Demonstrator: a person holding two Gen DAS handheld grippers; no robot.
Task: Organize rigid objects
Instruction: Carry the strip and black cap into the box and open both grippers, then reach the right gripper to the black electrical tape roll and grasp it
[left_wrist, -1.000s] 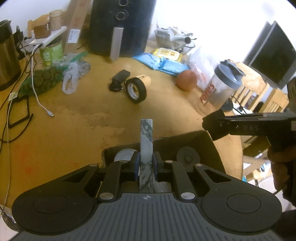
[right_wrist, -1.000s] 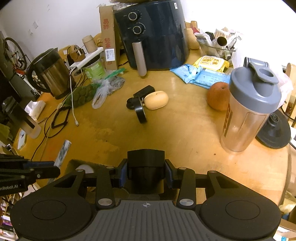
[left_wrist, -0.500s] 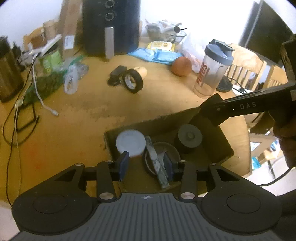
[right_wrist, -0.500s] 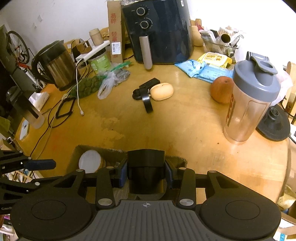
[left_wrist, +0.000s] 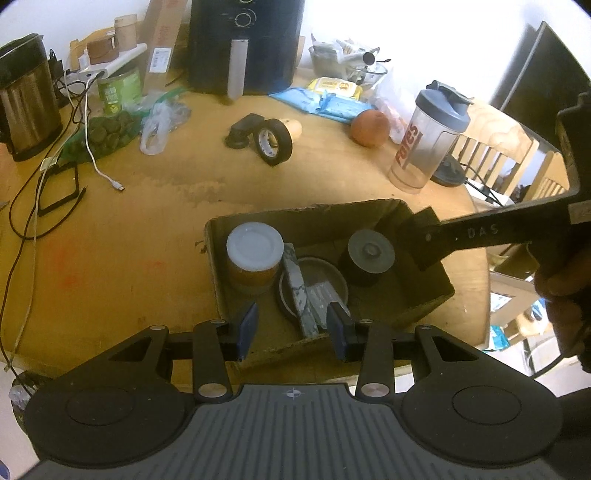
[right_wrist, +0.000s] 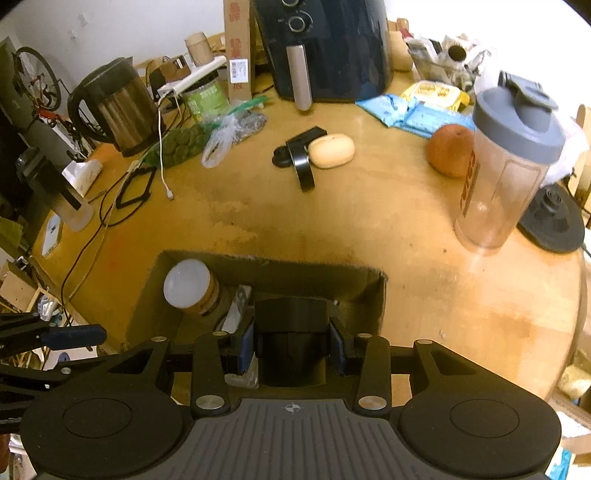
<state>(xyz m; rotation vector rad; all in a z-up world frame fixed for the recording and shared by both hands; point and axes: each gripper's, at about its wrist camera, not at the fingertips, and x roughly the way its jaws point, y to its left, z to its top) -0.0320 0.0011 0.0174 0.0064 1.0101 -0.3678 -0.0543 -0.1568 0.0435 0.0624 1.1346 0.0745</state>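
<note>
Left tongs (left_wrist: 291, 332) are shown spread apart and empty above the near wall of the cardboard box (left_wrist: 424, 308). Inside the box, a marbled bar (left_wrist: 297, 291) is seen leaning on a round tin (left_wrist: 332, 277), beside a white-lidded jar (left_wrist: 255, 247). Right tongs (right_wrist: 291, 345) are clamped on a black cylinder (right_wrist: 291, 332), held over the box's right half. It should be lowered upright into free floor space before release. Beyond the box, a tape roll (left_wrist: 273, 142) remains on the desk (left_wrist: 147, 229).
</note>
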